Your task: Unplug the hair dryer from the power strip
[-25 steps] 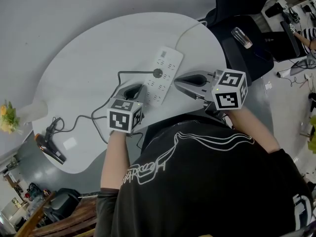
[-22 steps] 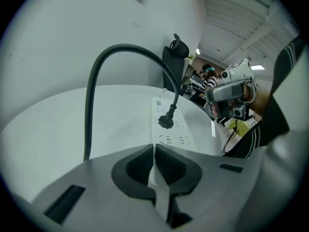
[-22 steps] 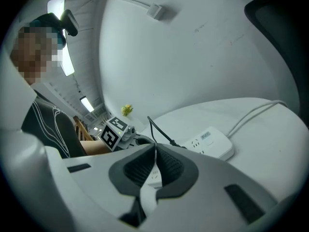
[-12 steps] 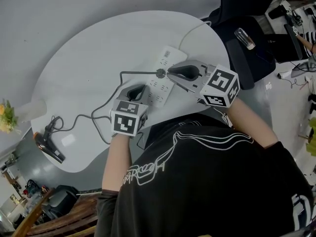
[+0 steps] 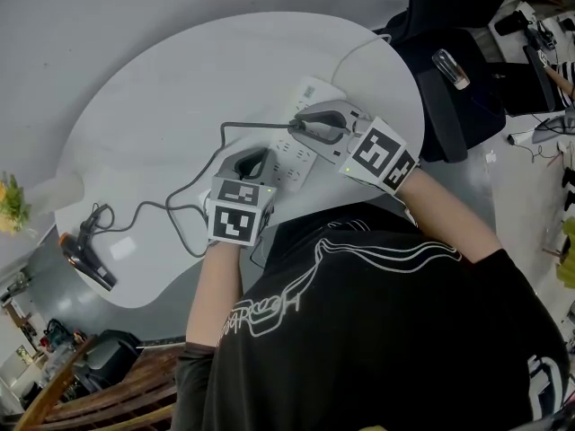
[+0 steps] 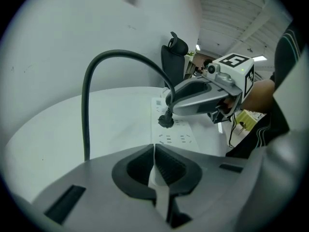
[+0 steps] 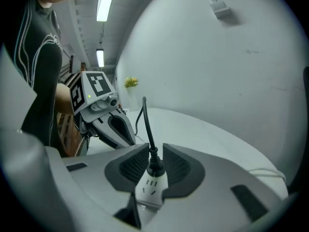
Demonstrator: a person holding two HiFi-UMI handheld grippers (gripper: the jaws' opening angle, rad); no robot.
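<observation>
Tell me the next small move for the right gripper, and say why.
Probably draw the right gripper straight away from the power strip, lifting the black plug out. Its jaws sit against both sides of the plug, which is seated in a socket. The left gripper, jaws together, rests on the strip's near end, seemingly holding it down.

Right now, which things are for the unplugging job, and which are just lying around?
For the job: hair dryer, its cord, plug, power strip, right gripper closed on the plug, left gripper clamped on the strip's near edge.

Just lying about: flowers, black chair.
</observation>
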